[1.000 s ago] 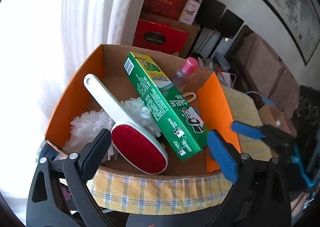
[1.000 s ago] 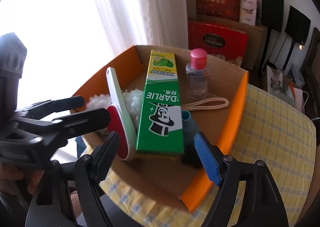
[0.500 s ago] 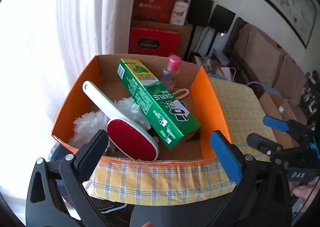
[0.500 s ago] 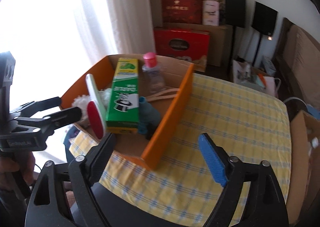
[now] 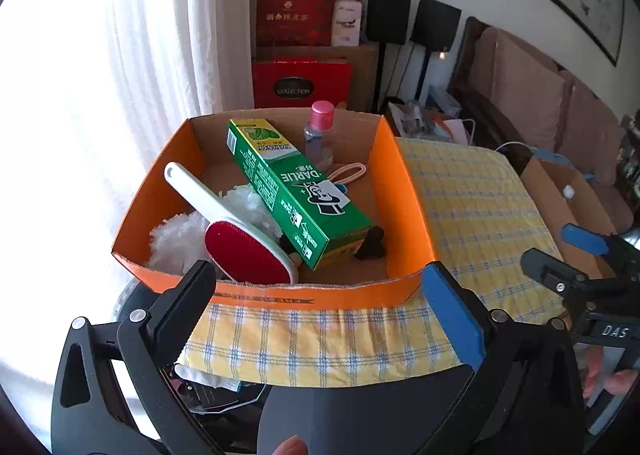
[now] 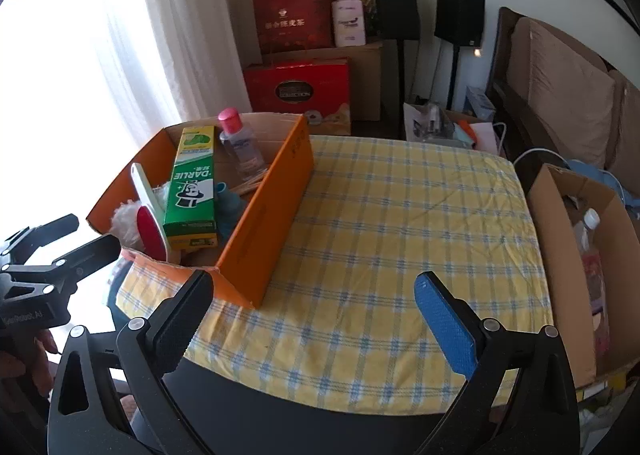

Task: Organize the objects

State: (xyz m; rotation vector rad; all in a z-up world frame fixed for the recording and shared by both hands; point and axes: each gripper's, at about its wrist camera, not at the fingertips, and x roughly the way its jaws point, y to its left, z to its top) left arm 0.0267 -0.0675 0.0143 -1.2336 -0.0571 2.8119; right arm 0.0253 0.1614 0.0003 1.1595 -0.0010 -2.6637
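Orange box: an open orange cardboard box [image 5: 404,191] stands on the yellow checked tablecloth [image 5: 480,207], with every visible item already inside it, so the tidying looks close to done.

Left wrist view, contents: a green Darlie toothpaste carton [image 5: 296,195] lies slanted over a white fluffy duster [image 5: 180,231]; a white lint brush with a red pad [image 5: 240,239] leans at 8 o'clock in the box; a clear bottle with a pink cap [image 5: 319,131] stands at 12 o'clock near the far wall; a beige cord loop [image 5: 348,173] lies beside it.

Left wrist view, tool: the left gripper [image 5: 320,295] is spread wide and holds nothing; the box sits at its 12 o'clock, just beyond the fingertips.

Left wrist view, other tool: the right gripper [image 5: 560,251] shows at 3 o'clock, above the cloth, apart from the box.

Right wrist view, tool: right gripper spread, empty, over bare cloth; the box lies at its 10 o'clock, well apart.

Right wrist view, surroundings: a brown cardboard carton [image 6: 560,239] stands at 3 o'clock off the table.

Judgement: both tools sit clear of the box, probably because nothing is left to place.
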